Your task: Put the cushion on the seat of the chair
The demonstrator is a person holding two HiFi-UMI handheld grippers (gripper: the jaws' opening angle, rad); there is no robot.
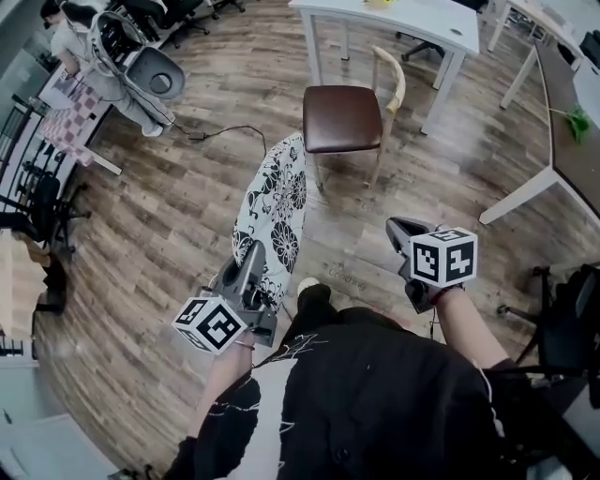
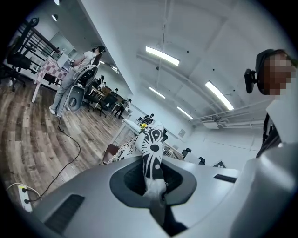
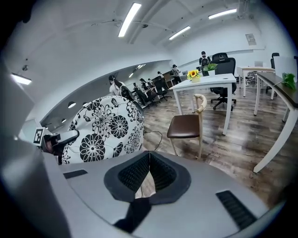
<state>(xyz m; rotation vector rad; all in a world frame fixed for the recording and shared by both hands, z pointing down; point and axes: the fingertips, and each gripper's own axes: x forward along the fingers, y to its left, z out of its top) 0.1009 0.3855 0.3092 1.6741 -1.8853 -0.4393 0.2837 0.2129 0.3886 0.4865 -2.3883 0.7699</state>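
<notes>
The white desk [image 1: 403, 21] is cut off by the head view's upper edge. The chair [image 1: 342, 117], brown seat facing up, is seen just before it, well ahead of both claws. The floral cushion [image 1: 275, 202] is held on edge, its long axis running from the left claw [image 1: 254, 264] toward the chair. Its near end is hidden by that claw, which is clamped on it. The right claw [image 1: 401, 231] is closed on nothing, apart from the cushion.

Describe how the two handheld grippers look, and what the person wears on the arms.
The left gripper and right gripper are grey, with dark ribbed pads inside the jaws. Each carries a white cube printed with black square markers. The person wears a black top with white line patterns.
</notes>
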